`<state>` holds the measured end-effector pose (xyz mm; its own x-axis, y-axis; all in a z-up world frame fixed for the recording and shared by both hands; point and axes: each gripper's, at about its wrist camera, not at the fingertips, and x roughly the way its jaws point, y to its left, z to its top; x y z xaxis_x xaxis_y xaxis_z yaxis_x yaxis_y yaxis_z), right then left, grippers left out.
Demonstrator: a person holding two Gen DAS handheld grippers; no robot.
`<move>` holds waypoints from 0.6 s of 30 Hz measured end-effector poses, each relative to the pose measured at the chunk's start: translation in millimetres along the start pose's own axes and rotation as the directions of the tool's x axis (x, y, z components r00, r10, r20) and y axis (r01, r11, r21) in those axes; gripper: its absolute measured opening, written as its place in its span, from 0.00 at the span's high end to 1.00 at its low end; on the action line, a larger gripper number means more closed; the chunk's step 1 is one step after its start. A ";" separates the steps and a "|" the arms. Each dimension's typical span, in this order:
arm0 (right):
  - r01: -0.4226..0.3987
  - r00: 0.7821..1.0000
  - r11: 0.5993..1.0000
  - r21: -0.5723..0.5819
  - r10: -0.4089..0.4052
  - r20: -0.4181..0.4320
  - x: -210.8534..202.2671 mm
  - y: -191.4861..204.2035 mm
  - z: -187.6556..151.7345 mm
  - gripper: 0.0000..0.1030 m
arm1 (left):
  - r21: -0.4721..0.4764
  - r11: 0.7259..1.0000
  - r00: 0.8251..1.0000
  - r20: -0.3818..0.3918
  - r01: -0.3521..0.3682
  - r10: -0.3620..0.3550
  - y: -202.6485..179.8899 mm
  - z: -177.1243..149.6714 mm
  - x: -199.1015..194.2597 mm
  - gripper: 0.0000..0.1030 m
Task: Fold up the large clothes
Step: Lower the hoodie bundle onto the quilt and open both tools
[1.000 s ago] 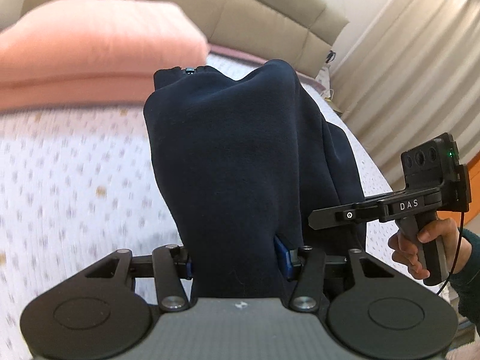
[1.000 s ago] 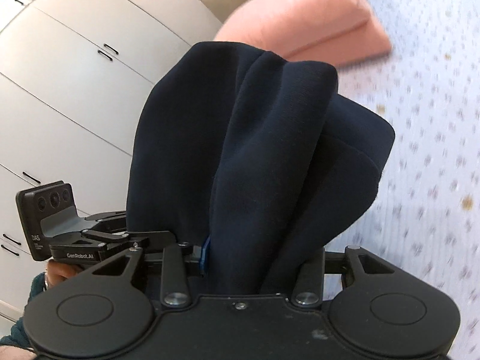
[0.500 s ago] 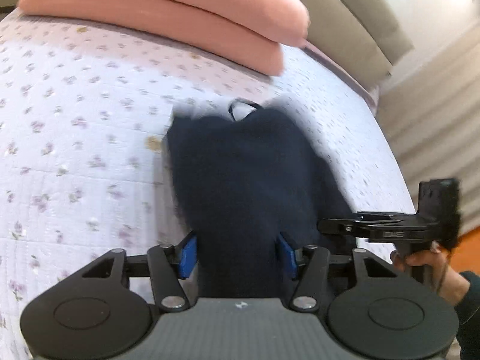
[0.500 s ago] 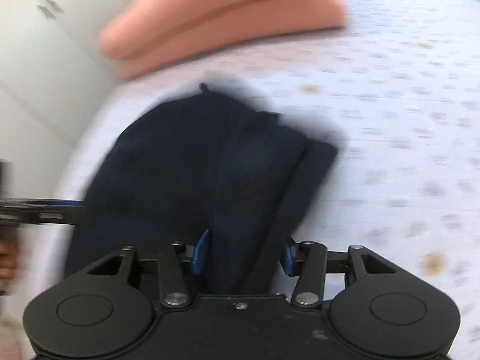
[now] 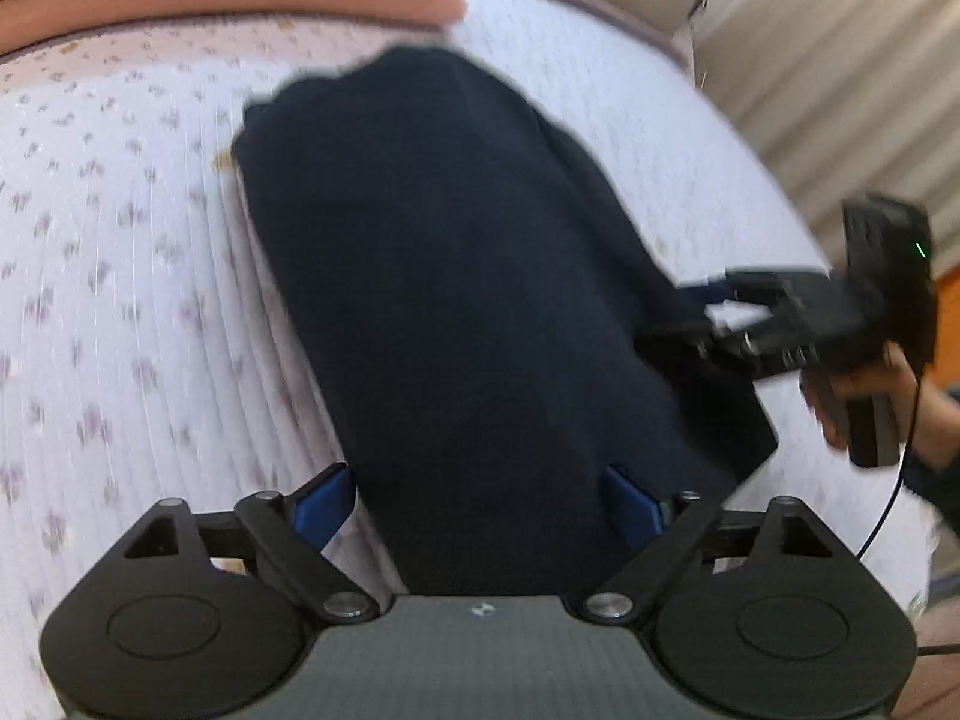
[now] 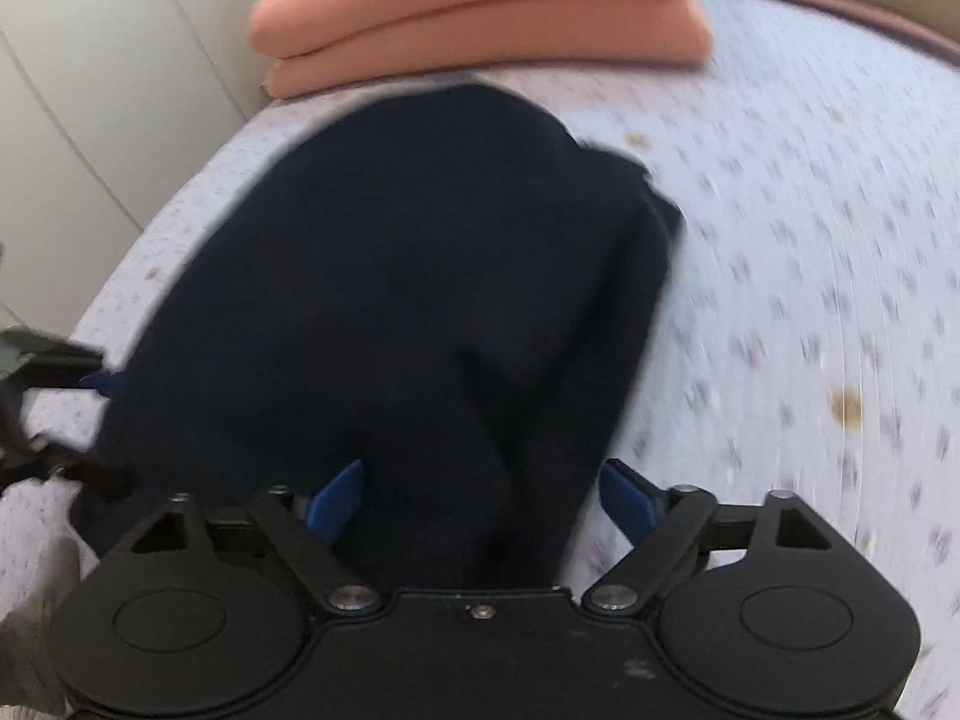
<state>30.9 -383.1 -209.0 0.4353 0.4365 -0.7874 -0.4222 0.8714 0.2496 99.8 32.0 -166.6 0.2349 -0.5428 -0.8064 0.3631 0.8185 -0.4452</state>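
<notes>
Left gripper (image 5: 480, 501), nearest in the left wrist view: blue fingers (image 5: 324, 501) spread wide, one on each side of the near end of a dark navy garment (image 5: 456, 300), neither visibly pinching it. Right gripper (image 6: 483, 498): likewise spread, its fingers (image 6: 339, 501) flanking the same near end. The garment lies flat on the bed (image 6: 810, 252), folded into a long strip; its long axis runs from the near edge toward the headboard end, far end rounded. Beyond it, touching the bed's far edge, a folded pink blanket (image 6: 480, 12). Both views are motion-blurred.
</notes>
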 end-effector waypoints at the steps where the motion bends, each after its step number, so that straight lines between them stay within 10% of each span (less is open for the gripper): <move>1: -0.011 1.000 1.000 0.030 0.011 0.005 -0.5 -10.4 -4.6 0.00 | -0.015 1.000 1.000 -0.003 -0.002 0.002 1.0 -6.7 -0.2 0.07; 10: 0.142 0.990 0.985 0.096 -0.142 0.000 -29.3 -16.6 -21.9 0.00 | -0.059 0.986 0.987 -0.025 -0.159 0.157 -22.3 -34.9 -23.6 0.05; 15: 0.358 0.930 0.901 0.243 -0.367 -0.012 -77.0 -15.8 -12.0 0.00 | -0.109 0.942 0.948 -0.017 -0.318 0.318 -45.8 -25.9 -64.9 0.06; 18: 0.293 0.949 0.919 0.263 -0.313 0.039 -118.8 -0.2 -8.2 0.00 | -0.108 0.914 0.917 0.027 -0.392 0.397 -58.0 -14.8 -88.1 0.05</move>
<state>-27.3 -437.0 -120.1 0.5767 0.1498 -0.8031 -0.0518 0.9878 0.1471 44.7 35.1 -75.6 0.3839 -0.1782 -0.9060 0.1419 0.9809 -0.1328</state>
